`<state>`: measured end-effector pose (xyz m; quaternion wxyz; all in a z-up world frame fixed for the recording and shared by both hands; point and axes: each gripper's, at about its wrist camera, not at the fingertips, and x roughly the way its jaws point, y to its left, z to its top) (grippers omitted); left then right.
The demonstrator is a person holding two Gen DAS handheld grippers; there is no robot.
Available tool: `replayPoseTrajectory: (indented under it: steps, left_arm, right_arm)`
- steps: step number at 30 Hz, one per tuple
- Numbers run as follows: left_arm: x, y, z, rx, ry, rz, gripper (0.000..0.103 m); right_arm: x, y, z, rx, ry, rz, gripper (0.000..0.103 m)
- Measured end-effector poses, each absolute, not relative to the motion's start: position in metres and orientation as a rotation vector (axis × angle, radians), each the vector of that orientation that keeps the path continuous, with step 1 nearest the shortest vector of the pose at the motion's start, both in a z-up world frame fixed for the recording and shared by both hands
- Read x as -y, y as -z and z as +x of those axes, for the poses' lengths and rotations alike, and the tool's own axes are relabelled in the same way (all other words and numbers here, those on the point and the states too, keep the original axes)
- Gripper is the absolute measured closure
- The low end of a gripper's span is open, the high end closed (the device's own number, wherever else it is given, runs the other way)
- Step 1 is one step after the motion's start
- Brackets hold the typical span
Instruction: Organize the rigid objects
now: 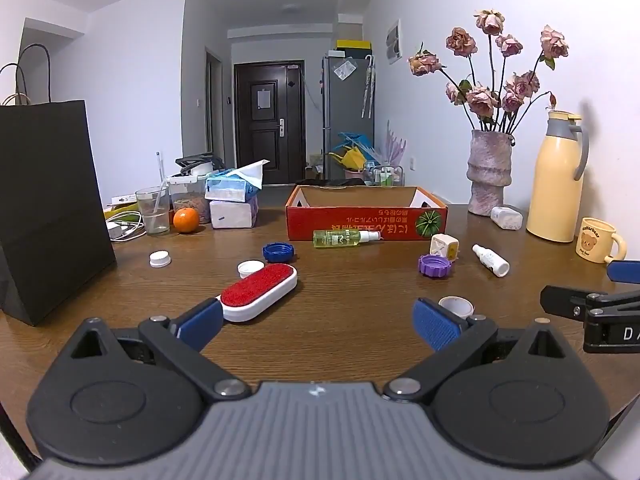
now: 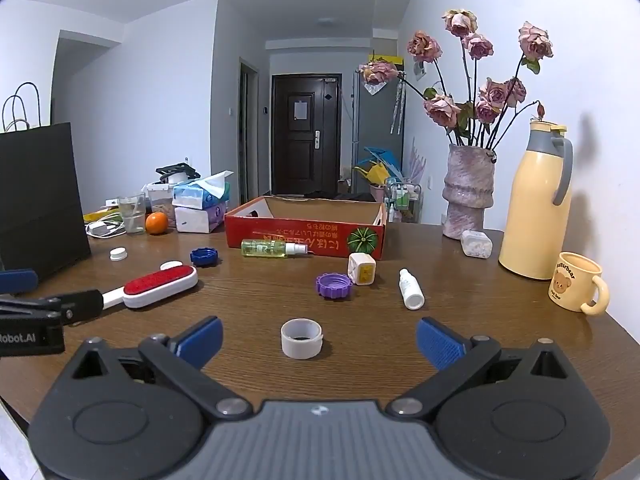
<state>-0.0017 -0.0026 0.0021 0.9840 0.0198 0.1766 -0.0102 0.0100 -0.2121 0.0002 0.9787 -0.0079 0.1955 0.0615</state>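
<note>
An open red cardboard box (image 1: 366,222) (image 2: 306,236) stands mid-table. Scattered before it lie a green spray bottle (image 1: 345,237) (image 2: 274,248), a red-and-white lint brush (image 1: 258,296) (image 2: 158,286), blue cap (image 1: 279,251) (image 2: 205,256), purple cap (image 1: 435,265) (image 2: 334,285), white-and-yellow cube (image 1: 444,247) (image 2: 362,268), small white bottle (image 1: 490,260) (image 2: 411,289) and a white ring cap (image 1: 456,306) (image 2: 301,338). My left gripper (image 1: 318,326) is open, its left pad beside the brush. My right gripper (image 2: 320,344) is open, with the ring cap just ahead between its fingers, untouched.
A black paper bag (image 1: 44,208) stands at the left. A vase of dried roses (image 2: 468,196), a yellow jug (image 2: 538,200) and a bear mug (image 2: 578,282) line the right wall. Tissue packs (image 1: 232,200), an orange (image 1: 186,220), a glass (image 1: 153,210) and small white caps (image 1: 160,258) sit back left.
</note>
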Motion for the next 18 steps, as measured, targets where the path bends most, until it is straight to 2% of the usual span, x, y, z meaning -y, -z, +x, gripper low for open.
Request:
replayPoseTrajectory:
  steps: [18]
  left_arm:
    - [-0.0006, -0.0015, -0.0024, -0.354, 0.022, 0.035, 0.0]
  right_arm:
    - [0.2096, 0.0006, 0.0085, -0.393, -0.123, -0.02, 0.0]
